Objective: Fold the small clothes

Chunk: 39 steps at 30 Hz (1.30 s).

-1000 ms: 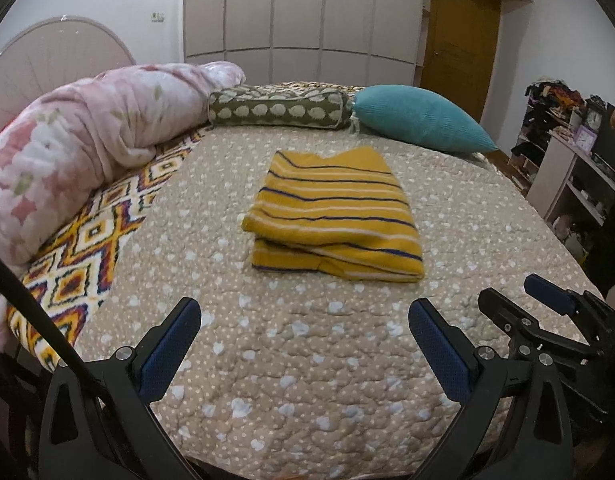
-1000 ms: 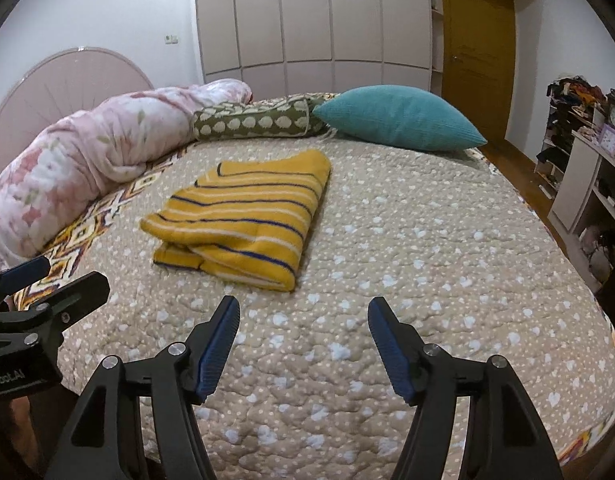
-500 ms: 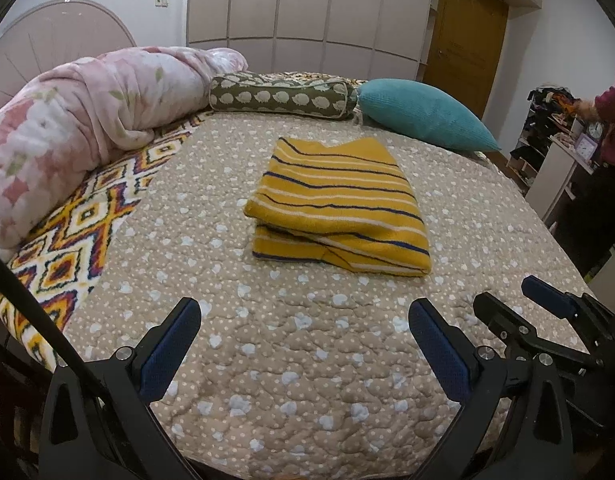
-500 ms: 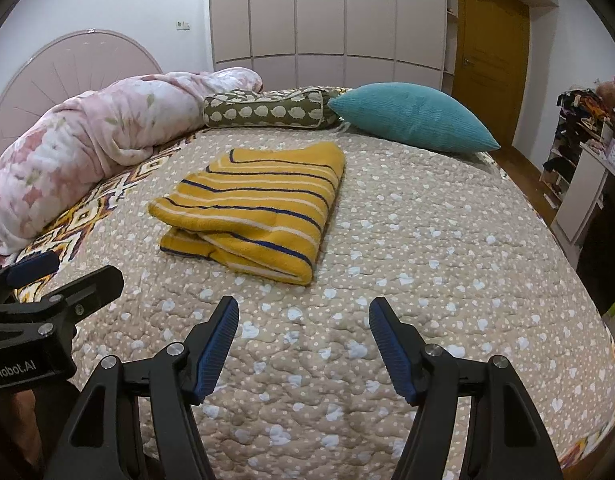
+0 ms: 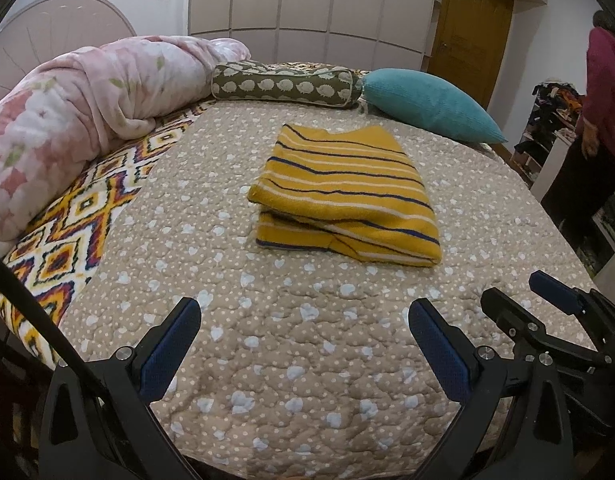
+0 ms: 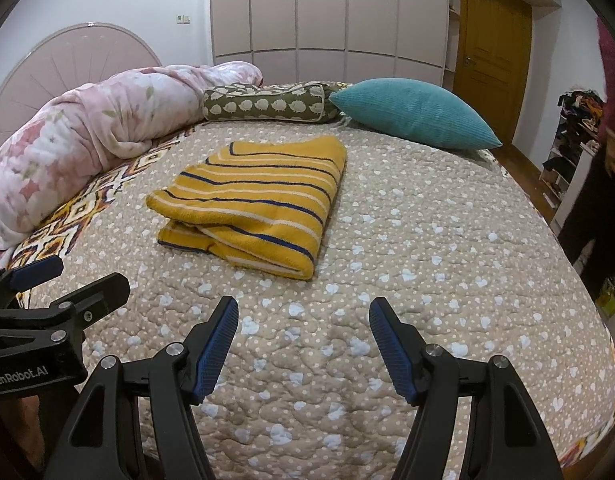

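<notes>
A yellow garment with blue and white stripes (image 5: 343, 196) lies folded in a neat rectangle on the beige dotted bedspread (image 5: 291, 320); it also shows in the right wrist view (image 6: 251, 200). My left gripper (image 5: 303, 320) is open and empty, held above the near edge of the bed, well short of the garment. My right gripper (image 6: 303, 320) is open and empty too, beside the left one; it shows at the right of the left wrist view (image 5: 547, 296). The left gripper shows at the left of the right wrist view (image 6: 67, 280).
A rolled pink floral duvet (image 5: 67, 112) lies along the left side. An olive bolster (image 5: 283, 84) and a teal pillow (image 5: 427, 104) lie at the head of the bed. A person in a red top (image 5: 603, 92) stands at the right by shelves.
Both grippers have risen and tipped a little, so the garment sits lower and nearer in view. The person at the right has come further into view. The garment has not moved.
</notes>
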Tool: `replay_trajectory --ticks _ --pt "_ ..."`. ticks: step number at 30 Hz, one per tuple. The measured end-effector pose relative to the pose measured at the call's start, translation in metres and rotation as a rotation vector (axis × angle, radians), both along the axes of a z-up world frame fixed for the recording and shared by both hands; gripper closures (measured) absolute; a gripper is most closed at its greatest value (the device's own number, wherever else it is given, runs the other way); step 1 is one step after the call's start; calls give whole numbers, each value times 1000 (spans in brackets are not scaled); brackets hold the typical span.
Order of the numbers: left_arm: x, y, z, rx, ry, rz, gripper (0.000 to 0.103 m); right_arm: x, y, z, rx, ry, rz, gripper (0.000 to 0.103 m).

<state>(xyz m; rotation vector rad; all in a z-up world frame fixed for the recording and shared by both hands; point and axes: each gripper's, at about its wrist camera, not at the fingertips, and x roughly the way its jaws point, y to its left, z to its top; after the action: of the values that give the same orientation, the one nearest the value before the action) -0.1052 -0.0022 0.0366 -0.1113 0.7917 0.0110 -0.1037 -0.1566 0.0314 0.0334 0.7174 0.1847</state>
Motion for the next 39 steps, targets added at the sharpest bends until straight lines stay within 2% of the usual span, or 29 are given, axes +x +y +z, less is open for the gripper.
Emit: replay_trajectory --ticks 18,39 --pt "3 4 -11 28 22 13 0 3 2 -8 -14 24 -6 30" --pt "10 6 -30 2 82 -2 0 3 8 -12 -39 27 5 29"
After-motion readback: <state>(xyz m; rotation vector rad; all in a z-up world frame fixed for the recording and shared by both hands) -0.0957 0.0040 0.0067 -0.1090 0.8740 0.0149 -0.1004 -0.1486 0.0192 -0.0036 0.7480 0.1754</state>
